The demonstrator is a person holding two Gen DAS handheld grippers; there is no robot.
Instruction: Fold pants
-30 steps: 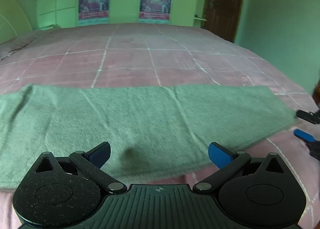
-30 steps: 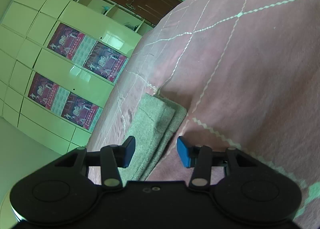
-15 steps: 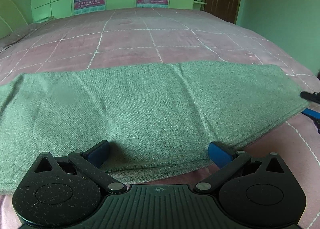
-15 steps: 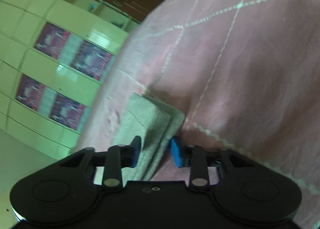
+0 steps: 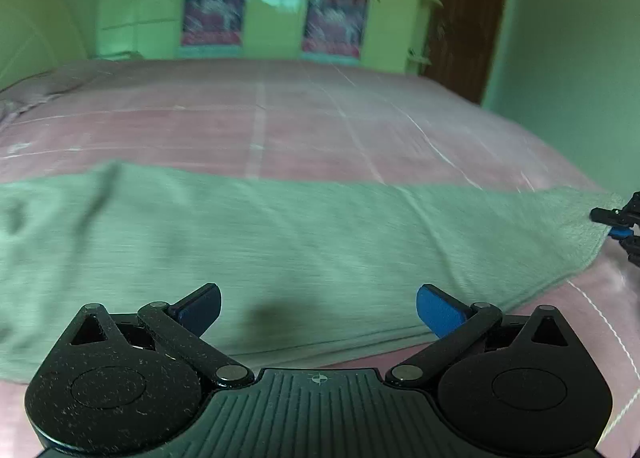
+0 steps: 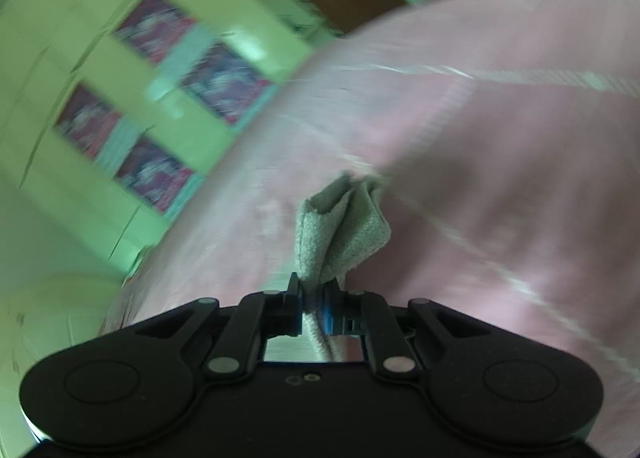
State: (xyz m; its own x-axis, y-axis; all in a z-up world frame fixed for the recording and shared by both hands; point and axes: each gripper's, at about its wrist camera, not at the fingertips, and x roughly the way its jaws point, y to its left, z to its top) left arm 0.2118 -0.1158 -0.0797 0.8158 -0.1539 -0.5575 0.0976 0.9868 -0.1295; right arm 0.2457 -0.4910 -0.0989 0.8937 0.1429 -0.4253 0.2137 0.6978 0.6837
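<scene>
In the left wrist view the pants (image 5: 280, 250) lie as one long grey-green strip across the bed (image 5: 320, 130), along its near edge, already doubled lengthwise. The left tool (image 5: 318, 308) hangs over the strip's near hem with its blue pads spread wide and nothing between them. At the far right end of the strip the right tool (image 5: 618, 224) shows small at the frame's edge, at the cloth's corner.

In the right wrist view the right tool (image 6: 314, 308) has just closed; its pads are pressed together on a bunched corner of the pants (image 6: 340, 230), which stands up in a small peak above the pink bedcover (image 6: 500, 158).

To fold well from here, I judge the pinched end should be carried low and steady along the strip toward the other end, keeping all layers caught together. The left tool should hold the middle of the strip down, so the crease falls straight and the hems meet.
</scene>
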